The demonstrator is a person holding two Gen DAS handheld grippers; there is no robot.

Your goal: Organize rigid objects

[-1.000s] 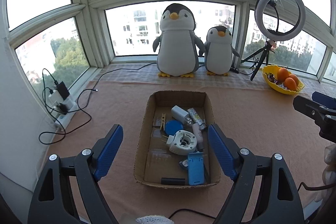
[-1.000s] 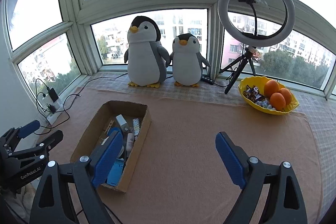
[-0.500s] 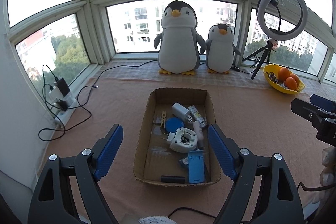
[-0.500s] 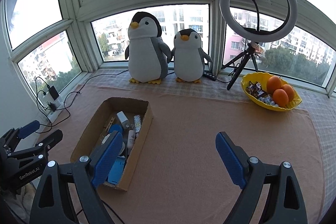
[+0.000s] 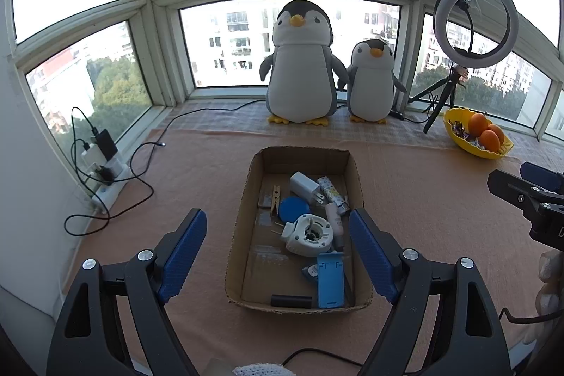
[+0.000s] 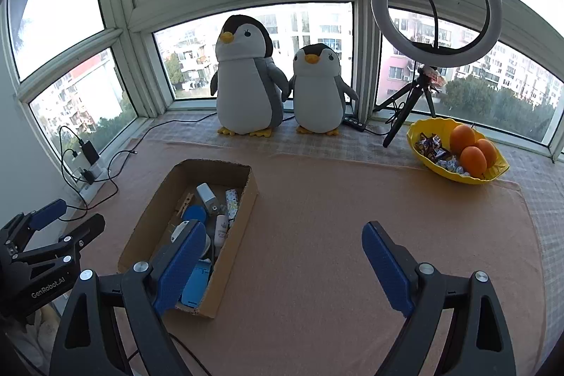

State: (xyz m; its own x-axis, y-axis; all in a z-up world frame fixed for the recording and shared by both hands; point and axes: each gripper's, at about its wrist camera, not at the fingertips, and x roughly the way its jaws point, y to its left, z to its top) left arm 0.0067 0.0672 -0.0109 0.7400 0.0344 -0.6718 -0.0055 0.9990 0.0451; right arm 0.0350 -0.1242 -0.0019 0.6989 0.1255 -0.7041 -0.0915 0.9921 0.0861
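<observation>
A cardboard box [image 5: 299, 305] lies on the peach cloth with several rigid items inside: a white charger [image 5: 302, 185], a wooden clothespin [image 5: 275, 198], a blue round lid [image 5: 293, 208], a white round device [image 5: 310, 235], a light-blue stand [image 5: 330, 281] and a black bar [image 5: 290, 300]. My left gripper [image 5: 275, 212] hovers open above the box's near half, holding nothing. My right gripper [image 6: 282, 226] is open over bare cloth to the right of the box [image 6: 232, 256], also holding nothing. Its left finger hides part of the box contents.
Two plush penguins [image 5: 299, 66] stand at the window. A ring light on a tripod [image 6: 437, 2] and a yellow bowl [image 6: 458, 177] with oranges sit at the back right. A power strip with cables [image 5: 105, 164] lies at the left wall. A person's fingers [image 5: 548, 270] show at the right edge.
</observation>
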